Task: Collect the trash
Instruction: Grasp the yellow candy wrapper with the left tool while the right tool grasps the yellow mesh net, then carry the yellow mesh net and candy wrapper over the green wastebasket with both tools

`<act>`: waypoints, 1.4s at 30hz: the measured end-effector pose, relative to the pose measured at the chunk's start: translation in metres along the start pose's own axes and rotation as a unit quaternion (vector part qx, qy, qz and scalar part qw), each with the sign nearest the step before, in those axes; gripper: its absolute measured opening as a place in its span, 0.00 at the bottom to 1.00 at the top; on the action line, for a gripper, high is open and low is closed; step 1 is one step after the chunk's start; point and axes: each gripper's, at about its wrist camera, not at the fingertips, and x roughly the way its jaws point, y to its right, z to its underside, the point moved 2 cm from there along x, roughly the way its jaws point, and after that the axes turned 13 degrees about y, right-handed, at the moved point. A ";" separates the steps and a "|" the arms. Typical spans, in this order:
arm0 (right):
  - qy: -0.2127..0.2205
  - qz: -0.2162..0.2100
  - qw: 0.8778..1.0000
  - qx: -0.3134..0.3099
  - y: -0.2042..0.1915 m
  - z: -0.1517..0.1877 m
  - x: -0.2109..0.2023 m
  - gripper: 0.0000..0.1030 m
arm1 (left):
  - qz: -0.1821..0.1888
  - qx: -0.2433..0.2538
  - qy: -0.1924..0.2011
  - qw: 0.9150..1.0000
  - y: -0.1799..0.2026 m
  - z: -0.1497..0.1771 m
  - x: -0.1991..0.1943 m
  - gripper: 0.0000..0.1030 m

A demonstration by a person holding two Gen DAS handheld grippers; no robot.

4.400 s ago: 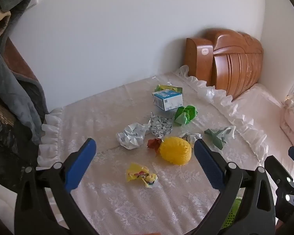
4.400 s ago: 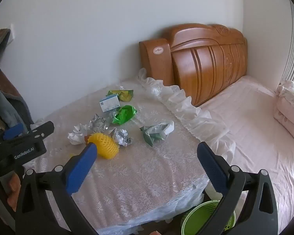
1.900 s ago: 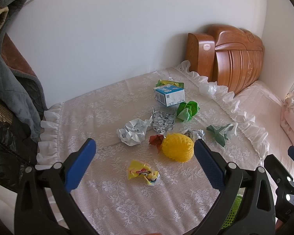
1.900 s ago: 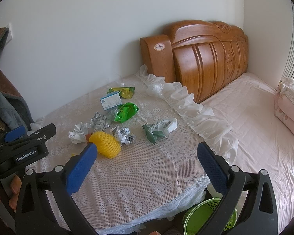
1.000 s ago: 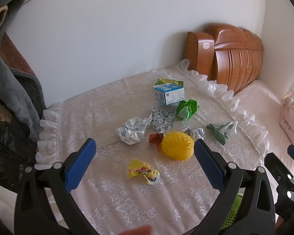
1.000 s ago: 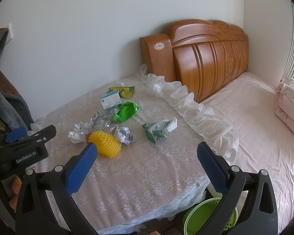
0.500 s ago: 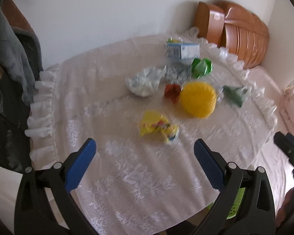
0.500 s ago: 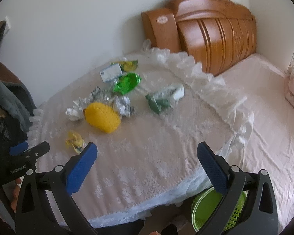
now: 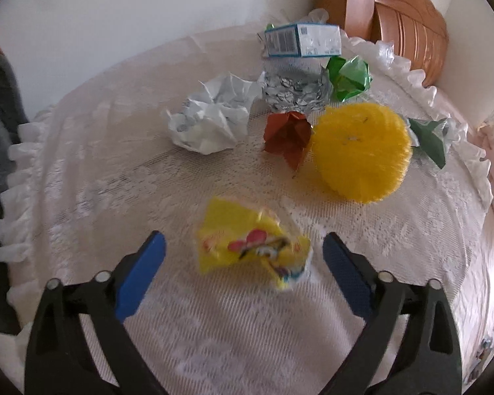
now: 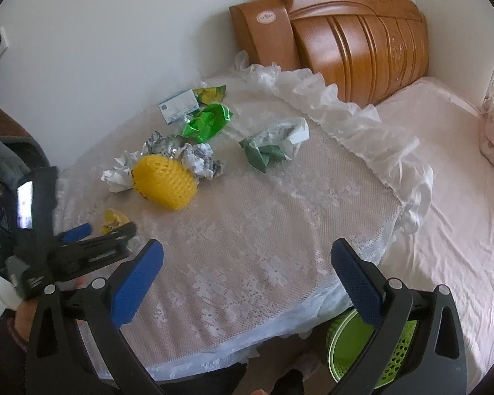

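Trash lies on a lace-covered table (image 9: 214,329). My left gripper (image 9: 243,256) is open, its blue pads on either side of a crumpled yellow wrapper (image 9: 250,247), just above the cloth. Behind it lie a yellow foam net (image 9: 359,154), a red wrapper (image 9: 288,135), crumpled white paper (image 9: 210,118), foil (image 9: 296,89), a green wrapper (image 9: 349,77) and a blue-white box (image 9: 303,44). My right gripper (image 10: 247,270) is open and empty above the table's front. The left gripper (image 10: 98,227) also shows in the right wrist view, at the yellow wrapper (image 10: 113,219).
A green perforated basket (image 10: 362,352) stands on the floor below the table's front right edge. A dark-green and white wrapper (image 10: 270,144) lies at the right of the pile. A bed (image 10: 451,171) with a wooden headboard (image 10: 362,29) is to the right. Clothes (image 10: 0,164) hang at the left.
My left gripper has moved down and forward to the yellow wrapper, which now sits between its open pads. My right gripper has tilted down over the table; the basket shows more.
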 end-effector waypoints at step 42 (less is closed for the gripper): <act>0.018 -0.069 0.931 -0.357 -0.145 -0.002 0.091 0.42 | 0.050 0.031 0.057 0.997 -0.084 0.004 -0.076 0.49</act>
